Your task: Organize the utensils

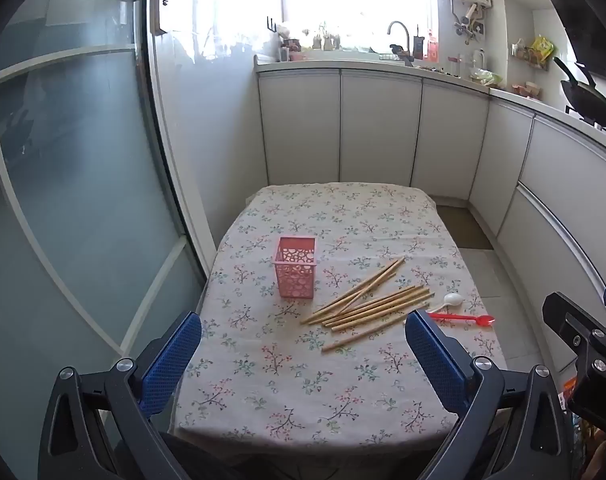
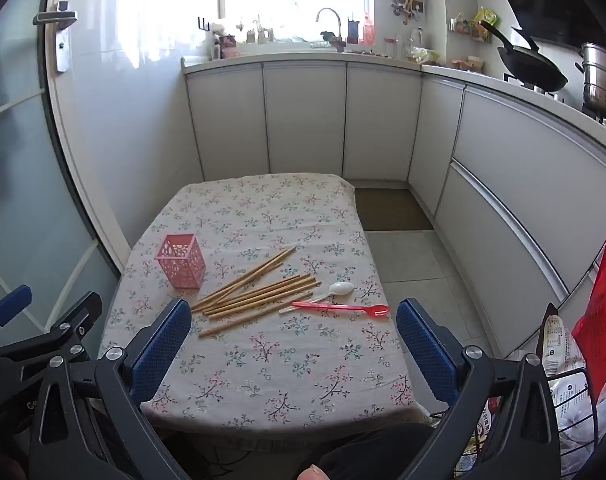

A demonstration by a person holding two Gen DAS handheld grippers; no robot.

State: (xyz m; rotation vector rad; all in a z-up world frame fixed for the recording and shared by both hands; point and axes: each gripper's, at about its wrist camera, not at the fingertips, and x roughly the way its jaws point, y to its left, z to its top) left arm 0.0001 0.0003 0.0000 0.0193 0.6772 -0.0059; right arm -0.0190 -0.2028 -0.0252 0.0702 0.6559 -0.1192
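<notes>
Chopsticks (image 2: 255, 292) are seen scattered on the floral tabletop (image 2: 263, 360), their long axes running from near-left to far-right, with a white spoon (image 2: 335, 290) and red spoon (image 2: 343, 309) just to their right and a pink holder (image 2: 181, 260) upright to their left. Both the left tongs (image 1: 303, 360) and right tongs (image 2: 295, 348) are held spread wide, empty, above the near edge. The spoons are judged nearer the right tongs, the holder nearer the left.
</notes>
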